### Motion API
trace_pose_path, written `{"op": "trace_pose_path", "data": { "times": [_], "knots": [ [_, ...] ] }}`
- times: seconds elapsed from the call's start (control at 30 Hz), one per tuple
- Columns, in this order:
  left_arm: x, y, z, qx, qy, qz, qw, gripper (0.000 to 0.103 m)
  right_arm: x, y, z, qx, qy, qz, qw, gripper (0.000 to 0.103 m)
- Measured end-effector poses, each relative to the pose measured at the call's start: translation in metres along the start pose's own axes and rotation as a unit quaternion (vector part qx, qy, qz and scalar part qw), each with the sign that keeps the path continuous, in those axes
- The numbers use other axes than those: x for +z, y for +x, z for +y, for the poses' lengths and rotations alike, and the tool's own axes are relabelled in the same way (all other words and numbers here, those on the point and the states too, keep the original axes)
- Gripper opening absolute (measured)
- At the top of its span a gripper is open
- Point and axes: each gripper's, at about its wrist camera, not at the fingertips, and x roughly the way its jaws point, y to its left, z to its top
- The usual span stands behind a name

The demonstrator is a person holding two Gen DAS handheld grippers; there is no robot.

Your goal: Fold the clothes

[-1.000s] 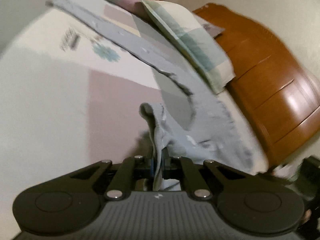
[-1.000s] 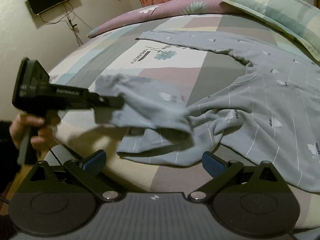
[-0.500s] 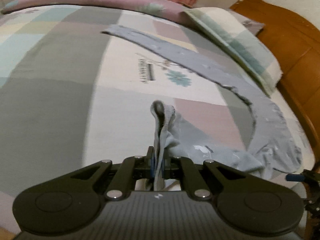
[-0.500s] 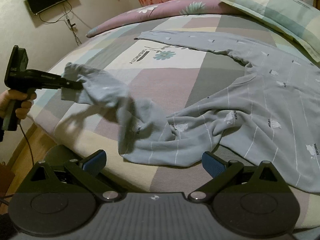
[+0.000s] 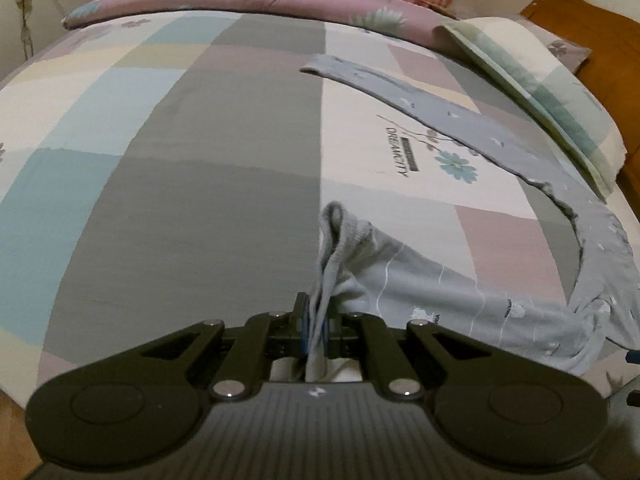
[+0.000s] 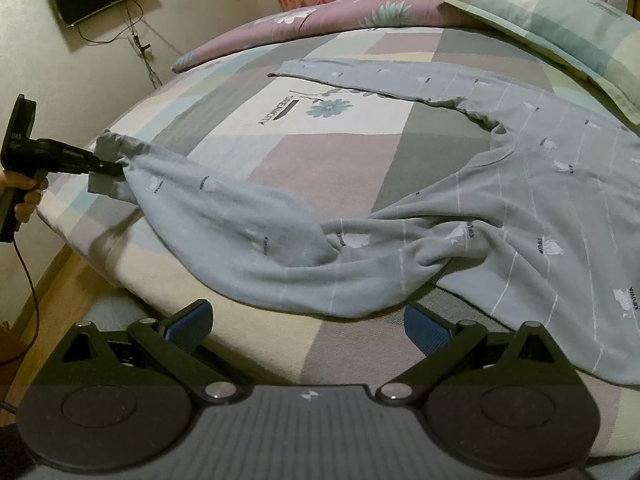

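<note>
1. The left gripper (image 5: 316, 326) is clamped tight on the cuff (image 5: 336, 236) of a grey shirt (image 6: 520, 208), with the fabric pinched between its pads.
2. That sleeve (image 6: 224, 220) stretches from the gripper across the bed (image 5: 200, 184) toward the shirt's body.
3. The right gripper (image 6: 306, 322) stands wide open, holding nothing, just over the shirt's near fold.
4. The other sleeve (image 6: 360, 76) lies flat toward the pillow (image 6: 560, 28).
5. A hand (image 6: 24, 196) grips the left tool's handle at the bed's edge.
</note>
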Motion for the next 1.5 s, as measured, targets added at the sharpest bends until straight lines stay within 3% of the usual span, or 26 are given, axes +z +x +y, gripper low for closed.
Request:
{"op": "trace_pose_path", "data": {
  "times": [0.47, 0.6, 0.8, 0.93, 1.27, 1.33, 1.5],
  "knots": [
    [0.014, -0.001, 0.044, 0.035, -0.06, -0.008, 0.9975, 0.004, 0.0, -0.003, -0.013, -0.026, 0.016, -0.002, 1.0, 0.103],
    [0.015, 0.01, 0.051, 0.04, -0.071, -0.002, 0.9967, 0.004, -0.003, -0.011, -0.021, -0.07, -0.013, -0.01, 0.997, 0.102],
    [0.015, 0.019, 0.057, 0.043, -0.082, 0.003, 0.9957, 0.004, -0.011, -0.022, -0.044, -0.146, -0.069, 0.015, 0.987, 0.086],
    [0.012, 0.019, 0.059, 0.043, -0.084, 0.007, 0.9955, 0.005, -0.014, -0.027, -0.061, -0.182, -0.065, 0.026, 0.981, 0.085],
    [0.004, -0.008, 0.065, 0.035, -0.098, 0.002, 0.9946, 0.005, -0.01, -0.023, -0.062, -0.165, -0.044, 0.011, 0.985, 0.085],
    [0.004, -0.012, 0.07, 0.037, -0.105, 0.002, 0.9938, 0.016, -0.008, -0.019, -0.059, -0.161, -0.045, 0.012, 0.986, 0.085],
    [0.008, -0.007, 0.089, 0.068, -0.146, -0.011, 0.9868, 0.016, -0.005, -0.014, -0.051, -0.146, -0.041, 0.011, 0.988, 0.086]
  ]
}}
